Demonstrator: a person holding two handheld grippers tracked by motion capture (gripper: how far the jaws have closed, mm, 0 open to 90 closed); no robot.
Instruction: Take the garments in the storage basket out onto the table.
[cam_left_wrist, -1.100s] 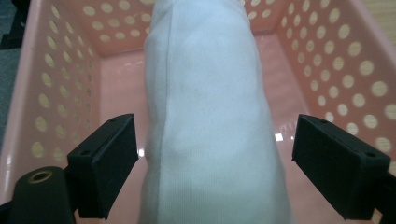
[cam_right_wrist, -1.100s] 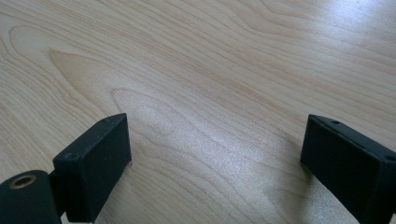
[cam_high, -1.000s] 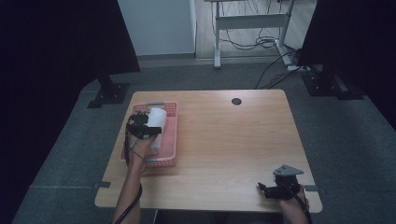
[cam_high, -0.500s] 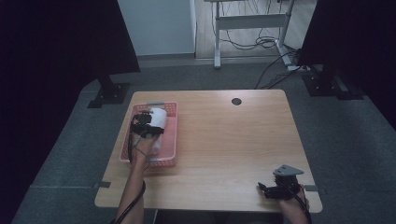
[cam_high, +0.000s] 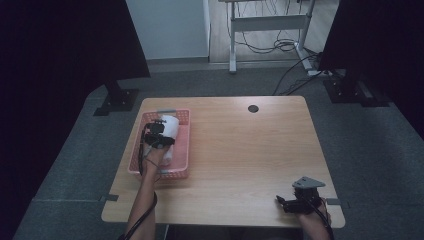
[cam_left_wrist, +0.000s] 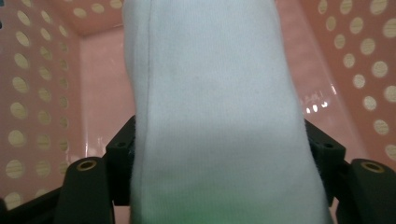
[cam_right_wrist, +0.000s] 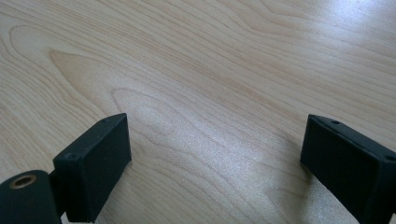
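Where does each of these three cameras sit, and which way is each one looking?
High view: above the person's side, looking forward and down on the table; both forearms and both tongs show.
Left gripper view: rides the left tongs, looking along their black jaws, just closed on a white cloth in the pink basket.
Right gripper view: rides the right tongs, open over bare wood.
Shared: high and left views both show the cloth in the basket.

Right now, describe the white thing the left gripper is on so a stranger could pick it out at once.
Start at the wooden table and find the pink perforated basket near its left edge. Inside lies a white cloth roll, with the left gripper shut on it after just closing its jaws. It is the sole white, soft item there, pale against the basket's pink holed walls.
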